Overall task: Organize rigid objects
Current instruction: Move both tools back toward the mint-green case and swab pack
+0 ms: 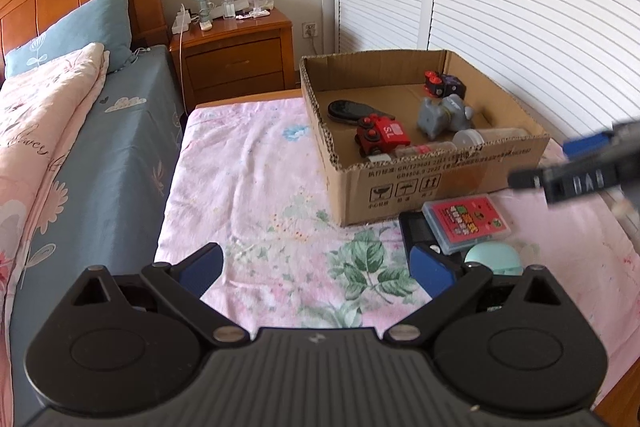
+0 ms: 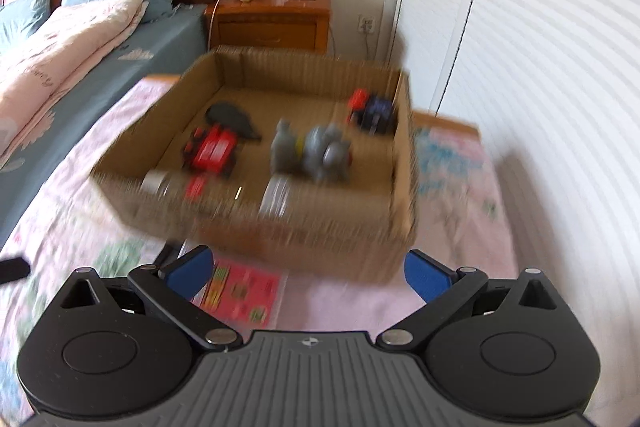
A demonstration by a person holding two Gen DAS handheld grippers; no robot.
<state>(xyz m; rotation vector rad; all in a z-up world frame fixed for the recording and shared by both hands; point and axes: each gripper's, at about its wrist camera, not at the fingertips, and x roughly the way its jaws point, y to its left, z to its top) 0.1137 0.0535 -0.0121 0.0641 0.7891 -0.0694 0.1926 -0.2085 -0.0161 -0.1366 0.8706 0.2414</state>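
Grippers both gape empty: left gripper [image 1: 316, 267]; right gripper [image 2: 308, 269].

Left tool [image 1: 316, 269] held pointing steeply downward, jaws spread wide, blue pads [image 1: 202, 269] far apart with nothing between them. Right tool [image 2: 308, 273] likewise tilted steeply down, jaws at full spread, blue pads [image 2: 426, 277] clear of any contact, nothing gripped. Seen from the left wrist view, right tool [image 1: 576, 163] off to the upper right of the left one, blurred, well apart from it, pointing leftward. No hand or sleeve visible in either view.
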